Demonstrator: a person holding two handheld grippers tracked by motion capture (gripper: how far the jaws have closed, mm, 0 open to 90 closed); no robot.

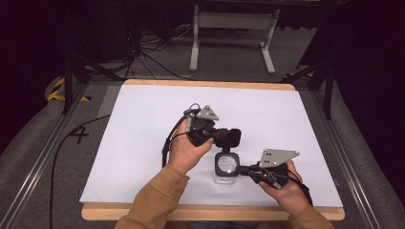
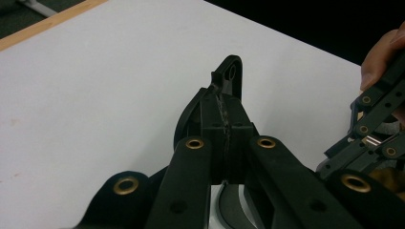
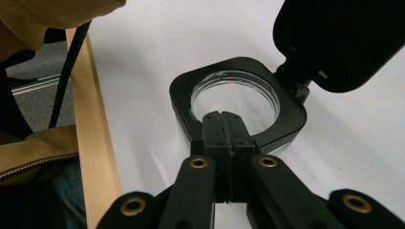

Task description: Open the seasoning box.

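Note:
A small clear box with a black square collar (image 1: 225, 168) (image 3: 291, 119) stands on the white sheet near the table's front. Its round opening shows glass inside. The hinged black lid (image 1: 231, 137) (image 3: 344, 43) is swung up and open. My left gripper (image 1: 216, 135) (image 2: 224, 107) is shut on the lid's edge (image 2: 230, 78), holding it raised. My right gripper (image 1: 242, 169) (image 3: 228, 125) comes in from the right and is shut on the collar's near rim. It also appears at the right of the left gripper view, as the right gripper (image 2: 370, 138).
The white sheet (image 1: 143, 124) covers most of the wooden table (image 1: 210, 213), whose front edge (image 3: 95, 143) lies close to the box. A tan sleeve (image 3: 52, 14) and a black cable (image 1: 166, 143) lie left of the box. A metal stand (image 1: 234, 21) sits beyond the table.

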